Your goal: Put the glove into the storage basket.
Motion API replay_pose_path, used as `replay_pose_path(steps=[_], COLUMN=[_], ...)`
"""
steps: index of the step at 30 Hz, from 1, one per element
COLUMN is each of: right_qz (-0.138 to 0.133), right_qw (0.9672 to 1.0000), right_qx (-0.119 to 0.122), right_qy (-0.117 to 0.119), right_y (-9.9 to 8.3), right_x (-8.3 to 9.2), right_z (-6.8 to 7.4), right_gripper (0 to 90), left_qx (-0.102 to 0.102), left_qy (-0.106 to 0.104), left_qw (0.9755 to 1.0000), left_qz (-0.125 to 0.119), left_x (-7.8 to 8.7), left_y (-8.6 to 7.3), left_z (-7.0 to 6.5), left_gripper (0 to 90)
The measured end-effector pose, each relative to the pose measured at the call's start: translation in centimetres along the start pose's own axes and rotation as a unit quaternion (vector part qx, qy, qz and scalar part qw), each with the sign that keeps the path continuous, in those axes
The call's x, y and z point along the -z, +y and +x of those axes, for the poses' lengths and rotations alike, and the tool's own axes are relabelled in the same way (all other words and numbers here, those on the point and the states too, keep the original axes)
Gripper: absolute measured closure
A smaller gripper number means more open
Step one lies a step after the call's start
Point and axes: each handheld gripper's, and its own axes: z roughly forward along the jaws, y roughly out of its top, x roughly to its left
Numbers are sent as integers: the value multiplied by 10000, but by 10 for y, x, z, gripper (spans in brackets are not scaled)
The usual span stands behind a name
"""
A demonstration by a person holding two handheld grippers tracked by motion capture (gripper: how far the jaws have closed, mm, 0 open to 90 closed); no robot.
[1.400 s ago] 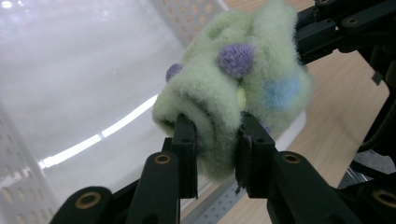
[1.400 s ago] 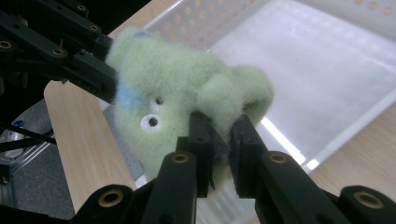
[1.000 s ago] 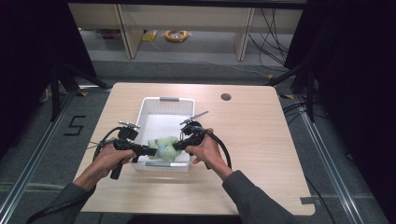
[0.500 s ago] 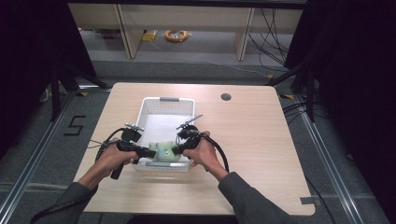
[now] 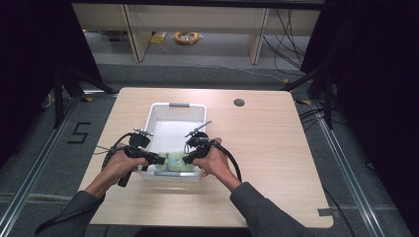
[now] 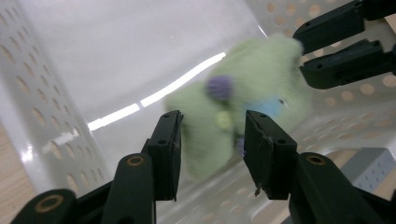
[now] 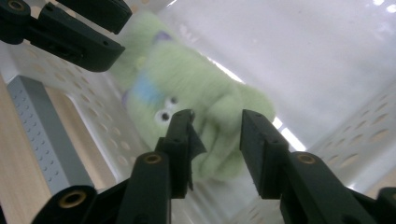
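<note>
Both grippers' jaws have just opened, green plush toy (image 6: 243, 107) loose between them.

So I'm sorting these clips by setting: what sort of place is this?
Probably a lab or recording workspace, not a home: a bare wooden table inside dark curtains, floor rails beside it, and loose cables by plain shelving.

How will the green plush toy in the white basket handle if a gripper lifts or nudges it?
The green plush toy looks fuzzy and soft, so it will likely squash and flop. Probably light for its size. On the smooth floor of the white basket, a nudge would probably slide it, not roll it.
</note>
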Motion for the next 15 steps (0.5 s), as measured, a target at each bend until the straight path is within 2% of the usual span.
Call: replay_pose_path(steps=[8,15], right_qz=[-130,-292], right_qw=[9998,9993], right_qx=[127,227], right_qy=[-107,-96], right_y=[3,1], right_x=[11,23], right_z=[-1,0], right_gripper=[623,587], left_qx=[-35,22], left_qy=[10,-97], left_qw=[9999,9988], left_qz=[-114,-472], left_x=[5,16], left_y=[1,5], left_z=[-5,-12], left_gripper=[515,485])
